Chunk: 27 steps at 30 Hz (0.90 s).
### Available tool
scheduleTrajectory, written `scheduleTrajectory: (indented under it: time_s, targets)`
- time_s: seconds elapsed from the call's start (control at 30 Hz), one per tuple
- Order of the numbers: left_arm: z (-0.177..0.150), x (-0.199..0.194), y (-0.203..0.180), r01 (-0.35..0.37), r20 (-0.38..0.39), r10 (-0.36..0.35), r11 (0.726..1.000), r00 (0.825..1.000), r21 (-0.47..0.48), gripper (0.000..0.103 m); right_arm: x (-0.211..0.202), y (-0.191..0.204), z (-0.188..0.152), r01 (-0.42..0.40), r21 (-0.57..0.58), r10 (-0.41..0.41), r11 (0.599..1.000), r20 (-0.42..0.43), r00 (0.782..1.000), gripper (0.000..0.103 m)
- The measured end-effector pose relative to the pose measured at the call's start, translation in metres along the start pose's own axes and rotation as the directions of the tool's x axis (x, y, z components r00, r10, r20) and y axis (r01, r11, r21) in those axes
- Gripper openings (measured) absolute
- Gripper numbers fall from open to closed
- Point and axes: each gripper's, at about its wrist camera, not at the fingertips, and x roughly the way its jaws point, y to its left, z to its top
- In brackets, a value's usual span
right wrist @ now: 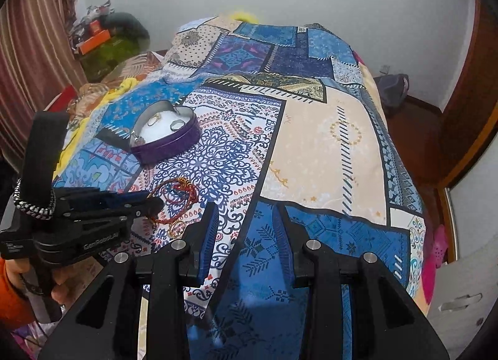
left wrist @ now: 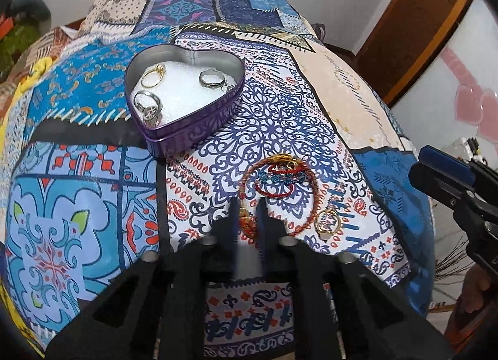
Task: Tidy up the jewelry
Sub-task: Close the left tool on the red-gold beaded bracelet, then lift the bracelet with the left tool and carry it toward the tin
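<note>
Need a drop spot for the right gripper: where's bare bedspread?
Free: the beige patch right of the heart tin, and the blue patch under the right hand-held gripper. Crowded: bracelets and gold ring by the left hand-held gripper.

Bed (left wrist: 326, 79) w/ patchwork cover in blue, cream & white prints carries everything. On it, toward the far-left: purple heart-shaped tin (left wrist: 186, 129), open, white lining, several rings inside. Nearer, on the white/navy lace-print patch: tangle of red & blue cord bracelets (left wrist: 280, 179) w/ gold clasp; just beside it on the right, a gold ring (left wrist: 326, 223) lying flat on the cover.
</note>
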Motion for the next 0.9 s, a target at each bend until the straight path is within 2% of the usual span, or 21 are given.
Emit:
scheduleTrajectory:
  time_s: [0.23,0.37,0.63,0.9]
  targets:
    - [0.007,-0.008,-0.001,0.002,0.03,-0.003,1.0,1.0,0.02,0.004,0.003,0.002,-0.007,-0.014,0.003,0.014,1.0,-0.023,1.0,0.033]
    - [0.011,-0.025,-0.005,0.0,0.082,-0.003,0.999,0.997,0.038,0.004,0.004,0.004,-0.01,-0.036,0.009,0.037,0.999,-0.039,0.999,0.033]
    - [0.011,-0.069,-0.005,-0.028,0.208,0.013,0.997,0.978,0.073,0.004,0.013,0.02,-0.011,-0.062,-0.004,0.062,0.998,-0.074,0.995,0.033]
    - [-0.002,-0.076,0.019,-0.04,0.207,0.031,0.999,0.978,0.037,0.004,0.028,0.046,-0.012,-0.098,-0.059,0.091,0.993,-0.118,0.989,0.033]
